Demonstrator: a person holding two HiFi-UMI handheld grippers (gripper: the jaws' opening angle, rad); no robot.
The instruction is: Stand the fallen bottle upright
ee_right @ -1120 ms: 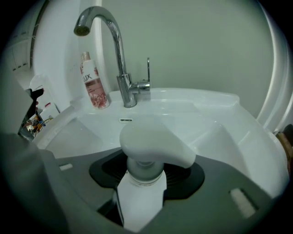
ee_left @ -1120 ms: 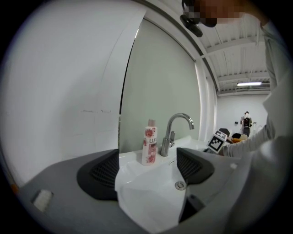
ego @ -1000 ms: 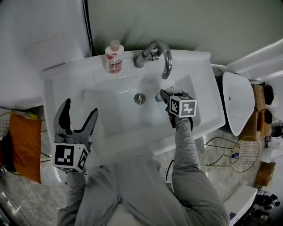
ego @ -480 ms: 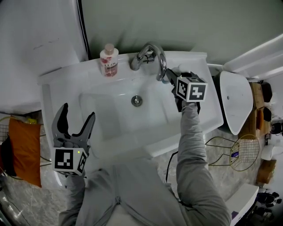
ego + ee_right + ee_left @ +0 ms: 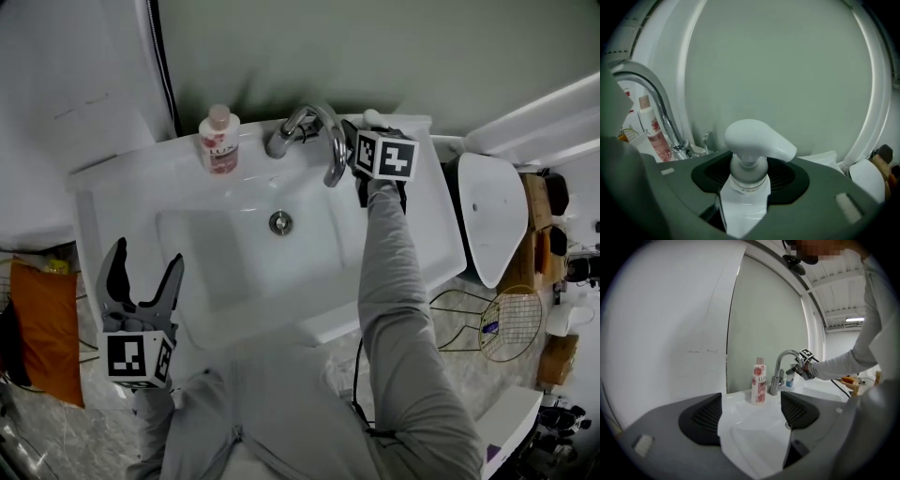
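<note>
The right gripper (image 5: pixel 356 131) is clenched on the pump bottle (image 5: pixel 372 116), up at the back right corner of the sink (image 5: pixel 122 187), just right of the tap (image 5: pixel 319 127). From overhead only the bottle's white pump head shows past the marker cube; the body is hidden under the gripper. In the right gripper view both pads press on the clear body right under the collar (image 5: pixel 743 206), and the pump head stands up above the jaws with its spout out to the right. In the left gripper view the pump bottle (image 5: pixel 790 379) looks upright beside the tap's neck, low over the back ledge. I can't tell whether its base touches the surface there.

The left gripper (image 5: pixel 143 267) hangs off the sink's front left corner, well apart from the bottle. Its jaws stand wide apart with nothing between them: in its own view (image 5: pixel 750 413) only the white basin shows in the gap.

A pink bottle (image 5: pixel 217 141) stands upright on the back ledge, left of the tap. It has a pale cap and a flowered label. The tap's chrome spout curves forward over the basin, and the drain (image 5: pixel 278 222) sits below it in the middle of the bowl. The person's grey sleeve (image 5: pixel 384 272) reaches across the sink's right side to the gripper.
</note>
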